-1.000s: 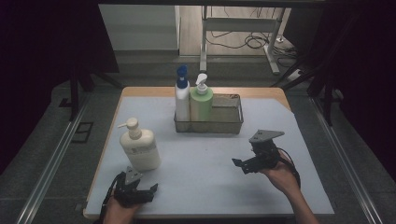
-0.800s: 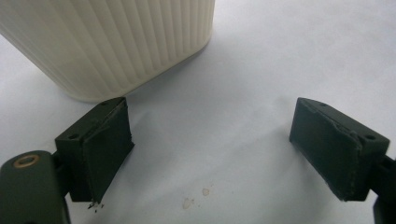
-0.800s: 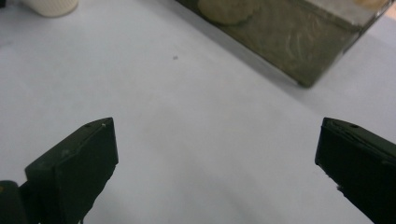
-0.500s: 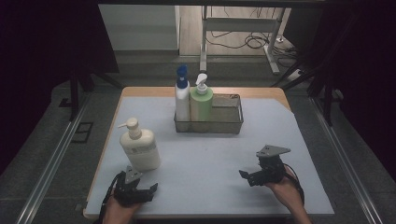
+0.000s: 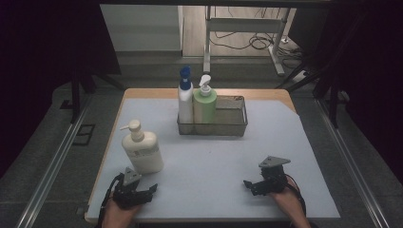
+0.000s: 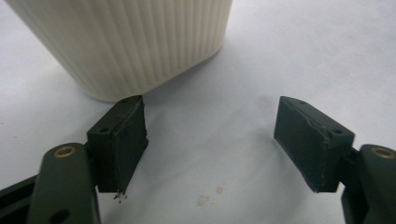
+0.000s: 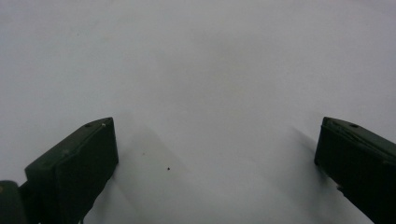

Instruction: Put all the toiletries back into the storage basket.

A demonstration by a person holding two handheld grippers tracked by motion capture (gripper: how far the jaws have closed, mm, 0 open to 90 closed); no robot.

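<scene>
A cream pump bottle [image 5: 141, 149] stands on the white mat at the near left. My left gripper [image 5: 151, 189] lies on the mat just in front of it. In the left gripper view the bottle's ribbed base [image 6: 126, 42] is just beyond the left fingertip. The left gripper [image 6: 210, 121] is open; its jaws have just been closing a little, with nothing between them. My right gripper [image 5: 247, 183] rests low at the near right, pointing left. In its own view the right gripper [image 7: 215, 149] is open over bare mat.
A wire basket [image 5: 237, 116] stands at the far middle of the mat. It holds a white bottle with a blue cap [image 5: 185, 97] and a green pump bottle [image 5: 205, 104]. The wooden table edge [image 5: 147, 92] runs behind it.
My right gripper has come down to the mat and nearer the front edge. The left gripper has stayed where it was, beside the cream bottle.
</scene>
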